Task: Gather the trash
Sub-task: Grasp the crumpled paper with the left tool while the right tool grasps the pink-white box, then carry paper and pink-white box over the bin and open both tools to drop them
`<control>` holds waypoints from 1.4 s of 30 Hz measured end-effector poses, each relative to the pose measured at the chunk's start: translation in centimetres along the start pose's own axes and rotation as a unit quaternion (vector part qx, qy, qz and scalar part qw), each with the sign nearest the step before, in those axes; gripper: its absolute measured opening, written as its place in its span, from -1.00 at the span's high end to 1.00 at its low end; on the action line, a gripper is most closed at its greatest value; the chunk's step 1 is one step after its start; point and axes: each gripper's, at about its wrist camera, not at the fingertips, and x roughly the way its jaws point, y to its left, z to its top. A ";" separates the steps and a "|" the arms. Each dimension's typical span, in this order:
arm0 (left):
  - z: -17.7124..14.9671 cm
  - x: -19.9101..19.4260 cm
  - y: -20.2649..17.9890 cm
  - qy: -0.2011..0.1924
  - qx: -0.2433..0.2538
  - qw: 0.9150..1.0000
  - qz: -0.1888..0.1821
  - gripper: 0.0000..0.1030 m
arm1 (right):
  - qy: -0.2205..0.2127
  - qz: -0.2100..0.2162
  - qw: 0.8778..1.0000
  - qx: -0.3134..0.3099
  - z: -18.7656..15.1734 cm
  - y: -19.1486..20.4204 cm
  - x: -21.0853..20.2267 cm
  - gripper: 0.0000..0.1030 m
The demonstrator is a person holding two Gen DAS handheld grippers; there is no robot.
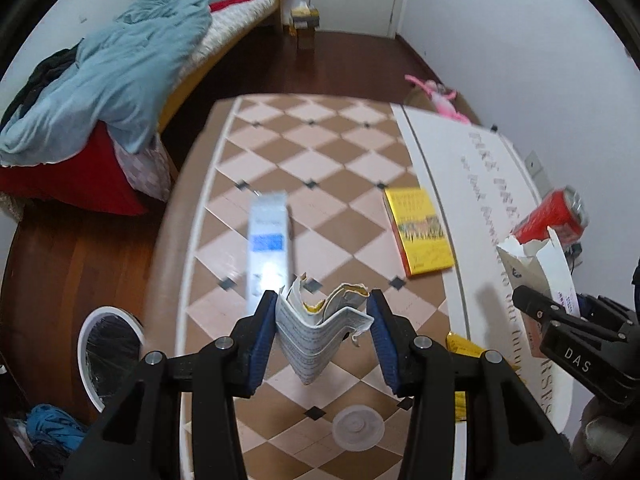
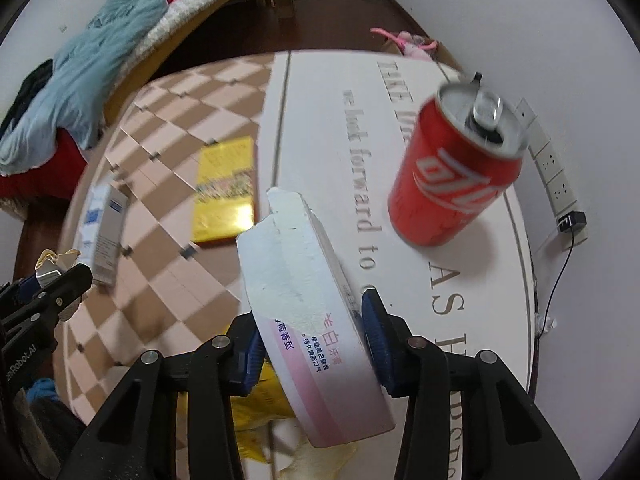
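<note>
Two hand-held grippers were in play, each carrying one piece of trash. The left hand-held gripper was clenched on a crumpled printed wrapper, folded into a V between its blue pads; the print was too small to read. The right hand-held gripper clamped a torn white toothpaste box, whose open, ragged end pointed away from the camera and whose near end ran out of sight below the fingers.

Ahead of the right hand-held gripper and to its right, one red soda can showed tilted and motion-blurred over the white lettered half of the desk; whether it touched the surface I could not tell. One yellow book lay flat ahead and right of the left hand-held gripper, one blue-and-white carton ahead and slightly left, blurred. One clear round lid sat on the checkered part beneath the left fingers. Something yellow was mostly hidden under the right hand-held gripper.

Left of the left hand-held gripper, past the desk's curved edge, one white-rimmed bin with a dark liner stood on the wooden floor, partly cut off by the fingers. Open checkered surface stretched ahead between book and carton.
</note>
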 end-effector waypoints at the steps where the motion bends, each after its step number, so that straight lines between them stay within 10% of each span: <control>1: 0.2 -0.7 0.4 -0.007 -0.003 1.000 0.001 0.19 | -0.004 0.002 1.000 0.000 0.1 0.1 -0.4 0.10; 12: 0.4 -8.8 7.6 -0.077 -0.040 0.996 0.021 0.19 | -0.074 0.054 0.996 -0.018 1.3 6.5 -8.2 0.12; 24: -2.8 -14.8 22.1 -0.108 -0.098 0.986 0.081 0.19 | -0.093 0.154 0.979 -0.092 -0.2 22.3 -12.4 0.13; 35: -10.9 -4.2 39.9 0.048 -0.250 0.965 0.058 0.18 | 0.031 0.210 0.963 -0.166 -5.4 40.3 -3.5 0.13; 42: -13.8 2.2 44.8 0.115 -0.310 0.944 0.017 0.10 | 0.114 0.184 0.958 -0.188 -7.6 47.5 5.3 0.13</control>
